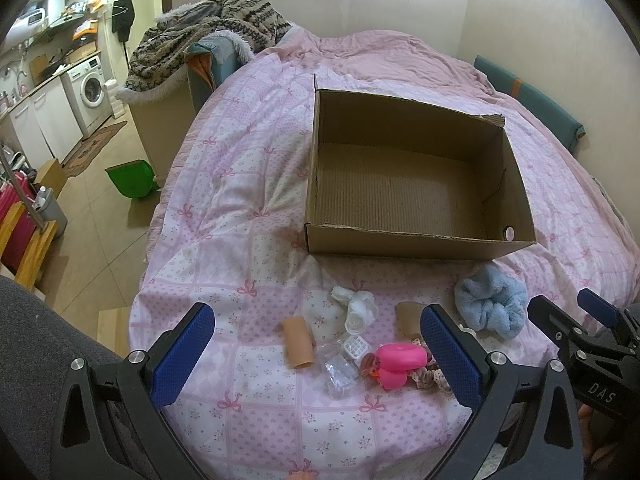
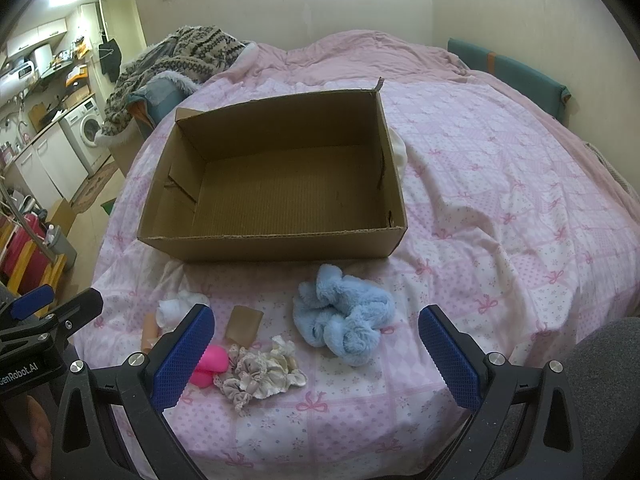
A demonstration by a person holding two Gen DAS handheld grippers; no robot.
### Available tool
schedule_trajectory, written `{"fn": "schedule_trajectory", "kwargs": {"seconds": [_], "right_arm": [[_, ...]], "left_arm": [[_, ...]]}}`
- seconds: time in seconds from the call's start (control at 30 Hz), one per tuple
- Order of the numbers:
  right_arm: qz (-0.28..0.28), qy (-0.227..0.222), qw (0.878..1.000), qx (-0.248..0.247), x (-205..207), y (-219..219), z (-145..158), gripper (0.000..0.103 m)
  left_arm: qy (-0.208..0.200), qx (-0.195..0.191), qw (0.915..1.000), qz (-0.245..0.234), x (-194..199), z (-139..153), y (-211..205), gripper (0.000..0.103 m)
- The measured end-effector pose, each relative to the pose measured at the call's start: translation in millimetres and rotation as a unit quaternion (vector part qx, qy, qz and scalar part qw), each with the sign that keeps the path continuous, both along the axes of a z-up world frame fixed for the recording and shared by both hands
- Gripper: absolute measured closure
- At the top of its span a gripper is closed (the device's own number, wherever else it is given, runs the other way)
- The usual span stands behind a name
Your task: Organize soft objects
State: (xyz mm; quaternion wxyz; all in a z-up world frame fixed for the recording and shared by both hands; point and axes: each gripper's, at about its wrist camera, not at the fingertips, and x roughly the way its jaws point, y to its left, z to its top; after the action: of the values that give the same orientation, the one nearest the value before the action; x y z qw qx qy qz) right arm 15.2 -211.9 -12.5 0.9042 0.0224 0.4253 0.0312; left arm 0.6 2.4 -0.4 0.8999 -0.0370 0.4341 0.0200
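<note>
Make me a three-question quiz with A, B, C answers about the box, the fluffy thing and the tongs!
1. Where is the fluffy toy?
A. inside the box
B. on the bedspread, in front of the box
C. on the floor

2. What colour is it?
A. light blue
B. green
C. black

3. What is inside the cardboard box?
A. socks
B. a pillow
C. nothing

Answers:
1 B, it lies on the pink bedspread just before the box's near wall.
2 A, its fur is pale blue.
3 C, only the bare cardboard floor shows.

Bonus: both the left tongs and the right tongs are wide open and hold nothing.
</note>
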Motion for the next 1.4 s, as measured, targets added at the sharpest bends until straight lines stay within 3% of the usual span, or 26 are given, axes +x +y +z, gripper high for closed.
{"fn": "schedule_trajectory", "kwargs": {"seconds": [1.4], "right_arm": [[-0.001,0.002,1.0,0.0,0.6,0.0,-0.8,0.0]], "left_arm": [[0.006,-0.001,1.0,0.001,0.1,-4.5,2.9,0.0]]}}
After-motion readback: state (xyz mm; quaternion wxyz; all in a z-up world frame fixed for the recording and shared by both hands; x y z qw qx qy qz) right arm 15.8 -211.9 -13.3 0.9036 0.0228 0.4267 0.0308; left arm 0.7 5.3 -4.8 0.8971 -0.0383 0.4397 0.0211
